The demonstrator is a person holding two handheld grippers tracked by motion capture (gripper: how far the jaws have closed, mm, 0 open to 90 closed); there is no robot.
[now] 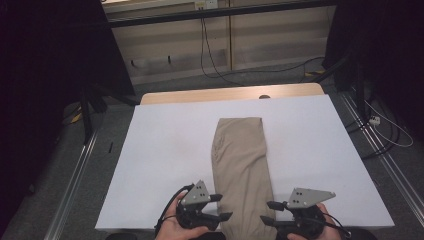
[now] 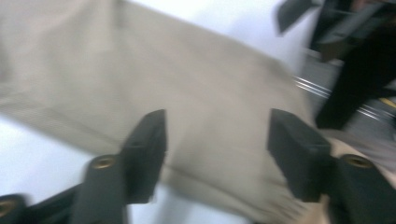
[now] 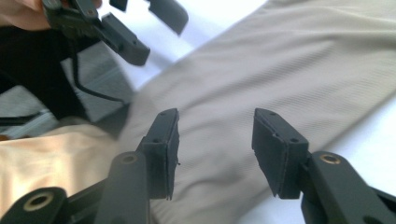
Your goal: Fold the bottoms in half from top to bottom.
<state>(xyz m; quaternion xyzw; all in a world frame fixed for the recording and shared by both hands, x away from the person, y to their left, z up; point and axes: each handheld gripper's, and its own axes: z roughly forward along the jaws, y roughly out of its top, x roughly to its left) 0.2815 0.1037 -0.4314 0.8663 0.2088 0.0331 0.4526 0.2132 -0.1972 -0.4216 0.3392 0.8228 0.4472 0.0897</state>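
Trousers (image 1: pixel 241 170) in a beige fabric lie folded lengthwise on the white desk (image 1: pixel 165 150), running from 12 o'clock down to the near edge at 6 o'clock, where the cloth spills over toward the person. Left tongs (image 1: pixel 223 206) hover at the garment's 9 o'clock side, jaws spread wide and empty; right tongs (image 1: pixel 266 212) mirror them at 3 o'clock, likewise spread and holding nothing. Seen from the left gripper view, the trousers (image 2: pixel 196 107) pass beneath both jaws, and the right gripper view shows the cloth (image 3: pixel 261 79) lying in soft ripples. The fabric looks light, limp and thin, likely to sag and slide once lifted, so a firm pinch through all layers at the two near corners of the hem would probably give the steadiest hold for folding.
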